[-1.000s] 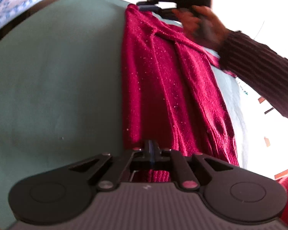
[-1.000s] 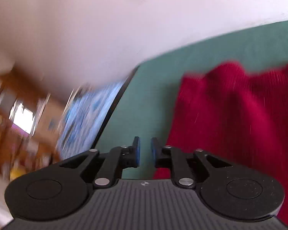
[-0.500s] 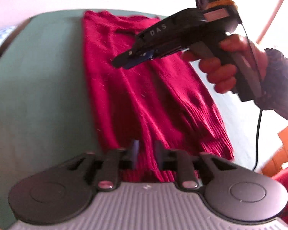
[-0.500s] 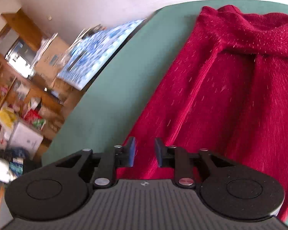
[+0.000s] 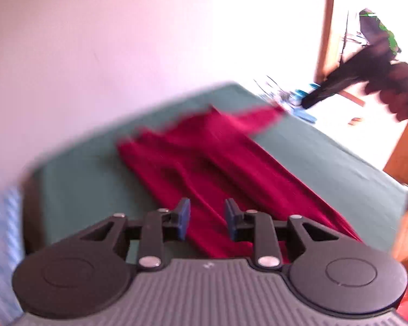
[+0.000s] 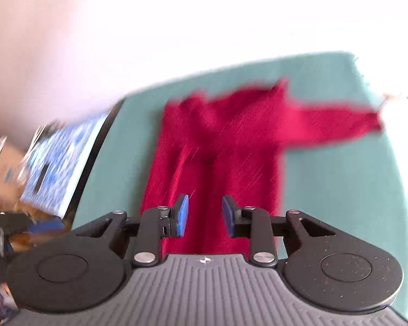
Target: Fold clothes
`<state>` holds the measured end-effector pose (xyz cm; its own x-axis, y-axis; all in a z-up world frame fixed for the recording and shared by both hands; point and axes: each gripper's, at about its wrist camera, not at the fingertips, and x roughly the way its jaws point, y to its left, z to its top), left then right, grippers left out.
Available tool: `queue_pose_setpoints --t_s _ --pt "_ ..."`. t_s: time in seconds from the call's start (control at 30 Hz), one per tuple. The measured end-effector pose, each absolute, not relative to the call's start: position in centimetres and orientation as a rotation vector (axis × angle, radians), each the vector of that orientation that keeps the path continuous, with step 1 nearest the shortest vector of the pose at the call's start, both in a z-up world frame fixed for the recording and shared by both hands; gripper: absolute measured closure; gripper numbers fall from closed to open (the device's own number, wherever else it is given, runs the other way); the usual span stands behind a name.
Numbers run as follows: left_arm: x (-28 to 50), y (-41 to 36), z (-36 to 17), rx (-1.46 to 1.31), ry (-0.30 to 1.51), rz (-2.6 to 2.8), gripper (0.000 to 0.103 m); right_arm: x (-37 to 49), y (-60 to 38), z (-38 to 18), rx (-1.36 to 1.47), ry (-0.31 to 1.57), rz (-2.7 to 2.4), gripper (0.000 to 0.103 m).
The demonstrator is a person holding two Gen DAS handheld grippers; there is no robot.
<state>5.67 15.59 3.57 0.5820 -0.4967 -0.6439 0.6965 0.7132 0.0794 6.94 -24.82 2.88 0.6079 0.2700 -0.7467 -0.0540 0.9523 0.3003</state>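
Red knit sweater [image 6: 217,157] lies flat mid-way across green table [image 6: 340,190], one sleeve [image 6: 334,125] stretched toward table's far-right edge. Left gripper [image 5: 207,218] and right gripper [image 6: 204,214] both above sweater's near hem, jaws apart, empty. Frames blurred.

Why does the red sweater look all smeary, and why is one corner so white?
Left wrist view: the camera is moving, so the red knitted sweater and the green table cover smear, and window light washes the upper right white. Right wrist view: the sweater streaks too, while the right gripper, fixed to the camera, stays sharp.
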Motion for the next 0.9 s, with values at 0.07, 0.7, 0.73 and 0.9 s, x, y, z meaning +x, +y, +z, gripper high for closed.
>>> queue_pose_setpoints --t_s 0.07,0.7,0.73,0.9 --pt "9.5 15.1 6.2 0.398 0.603 -0.709 0.075 7.8 -26.3 6.6 0.178 0.881 0.119 0.070" --pt "30.1 4.3 -6.5 0.500 0.843 -0.557 0.064 19.2 -42.6 -9.3 0.307 0.883 -0.243 0.060" --pt "30.9 3.8 -7.4 0.499 0.865 -0.560 0.070 19.6 -42.8 -10.1 0.314 0.880 -0.243 0.060" --pt "33.7 2.0 -9.0 0.435 0.917 -0.637 0.071 21.2 -43.2 -12.9 0.317 0.865 -0.225 0.060"
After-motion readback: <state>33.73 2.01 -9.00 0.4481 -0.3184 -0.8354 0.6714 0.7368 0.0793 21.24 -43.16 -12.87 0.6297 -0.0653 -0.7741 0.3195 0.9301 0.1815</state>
